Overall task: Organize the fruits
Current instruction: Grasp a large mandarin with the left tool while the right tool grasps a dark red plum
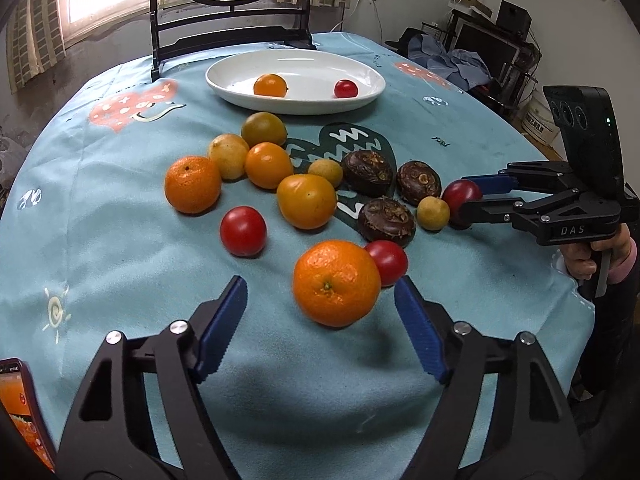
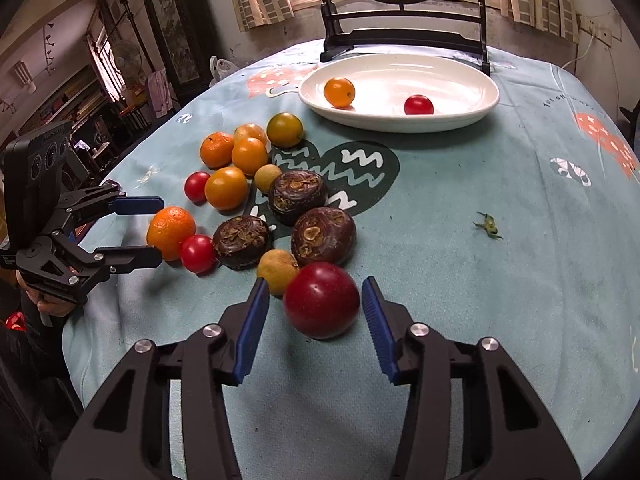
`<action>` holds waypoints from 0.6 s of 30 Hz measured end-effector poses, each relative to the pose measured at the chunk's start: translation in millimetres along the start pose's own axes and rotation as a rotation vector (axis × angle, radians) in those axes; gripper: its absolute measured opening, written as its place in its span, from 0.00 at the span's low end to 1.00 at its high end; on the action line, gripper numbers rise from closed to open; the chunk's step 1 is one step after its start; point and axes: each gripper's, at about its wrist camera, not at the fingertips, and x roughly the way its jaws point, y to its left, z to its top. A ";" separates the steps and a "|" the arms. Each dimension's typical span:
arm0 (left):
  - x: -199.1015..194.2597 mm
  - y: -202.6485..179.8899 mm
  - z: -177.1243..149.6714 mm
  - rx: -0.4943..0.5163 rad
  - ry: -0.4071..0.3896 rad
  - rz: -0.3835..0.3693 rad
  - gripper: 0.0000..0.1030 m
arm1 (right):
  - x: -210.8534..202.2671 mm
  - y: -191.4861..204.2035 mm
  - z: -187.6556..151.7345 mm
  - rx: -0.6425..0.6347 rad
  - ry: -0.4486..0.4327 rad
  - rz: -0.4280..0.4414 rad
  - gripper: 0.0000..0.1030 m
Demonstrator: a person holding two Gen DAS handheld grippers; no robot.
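A mandarin [image 1: 336, 282] lies on the blue tablecloth between the pads of my left gripper [image 1: 320, 286], which is open with a gap on either side. My right gripper [image 2: 315, 286] is open around a dark red tomato [image 2: 322, 300], whose sides sit close to the pads. The left wrist view shows this tomato [image 1: 464, 194] between the right gripper's fingers [image 1: 484, 206]. Behind them lie loose mandarins, yellow and red tomatoes, small longans and three dark water chestnuts [image 2: 298, 196]. The white oval plate [image 1: 224, 84] at the back holds one orange tomato [image 1: 271, 85] and one red tomato [image 1: 346, 89].
A dark wooden stand with a round painted panel [image 1: 232, 28] rises behind the plate. A phone [image 1: 20, 408] shows at the lower left. A green stem scrap [image 2: 488, 226] lies on bare cloth to the right. The table edge drops off at left and right.
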 end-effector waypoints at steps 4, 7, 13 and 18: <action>3.9 -1.4 -0.6 -0.001 0.016 -0.005 0.73 | 0.2 -1.5 -1.0 0.008 0.002 0.003 0.42; 8.3 -3.1 -1.3 0.000 0.035 -0.006 0.70 | 0.5 -1.7 -0.8 0.010 0.004 0.005 0.40; 15.0 -4.4 0.6 -0.016 0.051 -0.005 0.65 | 0.5 -1.3 -1.4 0.011 0.003 0.006 0.40; 16.2 -7.0 1.6 -0.018 0.055 -0.038 0.54 | 0.3 -1.5 -1.5 0.012 0.002 0.005 0.39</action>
